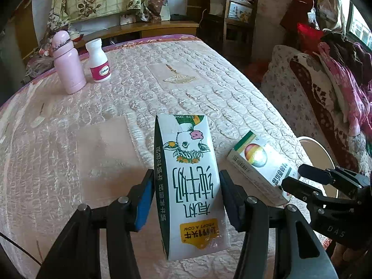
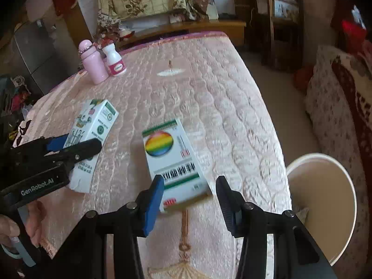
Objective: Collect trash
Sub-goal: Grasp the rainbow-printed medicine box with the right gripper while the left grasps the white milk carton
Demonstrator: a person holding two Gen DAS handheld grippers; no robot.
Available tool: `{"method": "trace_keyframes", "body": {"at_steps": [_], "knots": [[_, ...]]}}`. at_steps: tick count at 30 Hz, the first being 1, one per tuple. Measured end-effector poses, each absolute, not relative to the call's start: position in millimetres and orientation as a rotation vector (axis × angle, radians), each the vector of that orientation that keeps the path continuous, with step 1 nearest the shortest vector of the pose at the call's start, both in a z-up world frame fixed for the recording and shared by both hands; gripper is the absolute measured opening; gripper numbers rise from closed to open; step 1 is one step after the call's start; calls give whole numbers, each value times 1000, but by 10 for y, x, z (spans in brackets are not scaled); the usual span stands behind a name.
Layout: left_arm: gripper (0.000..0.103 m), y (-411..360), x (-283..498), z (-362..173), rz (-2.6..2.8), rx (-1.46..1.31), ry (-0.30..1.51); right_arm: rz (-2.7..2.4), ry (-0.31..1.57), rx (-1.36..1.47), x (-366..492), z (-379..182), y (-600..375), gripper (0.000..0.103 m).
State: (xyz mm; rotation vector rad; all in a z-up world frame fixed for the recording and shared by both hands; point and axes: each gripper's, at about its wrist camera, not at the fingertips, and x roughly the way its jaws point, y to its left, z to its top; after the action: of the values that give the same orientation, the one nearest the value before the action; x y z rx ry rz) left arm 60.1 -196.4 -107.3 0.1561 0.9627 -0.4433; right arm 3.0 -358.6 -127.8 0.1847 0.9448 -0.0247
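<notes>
A white milk carton (image 1: 189,181) with a cow drawing lies on the pink quilted bed (image 1: 186,81). My left gripper (image 1: 187,197) straddles it, its blue pads touching or nearly touching the carton's sides; the carton rests on the bed. It also shows in the right wrist view (image 2: 93,127). A white box with a rainbow ball (image 2: 173,160) lies near the bed's right edge; my right gripper (image 2: 189,200) is open around its near end with gaps on both sides. The box also shows in the left wrist view (image 1: 258,160).
A pink bottle (image 1: 67,62) and a white pill bottle (image 1: 98,61) stand at the bed's far left. A round beige bin (image 2: 325,204) sits on the floor right of the bed. A sofa with clothes (image 1: 325,81) is at the right.
</notes>
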Motion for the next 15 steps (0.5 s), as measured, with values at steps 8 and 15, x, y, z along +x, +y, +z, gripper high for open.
{"method": "trace_keyframes", "body": {"at_steps": [8, 15], "knots": [[56, -1787, 652, -1112, -394, 154, 1003, 23, 984, 149, 276, -1293, -3457, 69], [57, -1849, 611, -1051, -419, 141, 1005, 28, 1000, 84, 517, -1465, -3326, 59]]}}
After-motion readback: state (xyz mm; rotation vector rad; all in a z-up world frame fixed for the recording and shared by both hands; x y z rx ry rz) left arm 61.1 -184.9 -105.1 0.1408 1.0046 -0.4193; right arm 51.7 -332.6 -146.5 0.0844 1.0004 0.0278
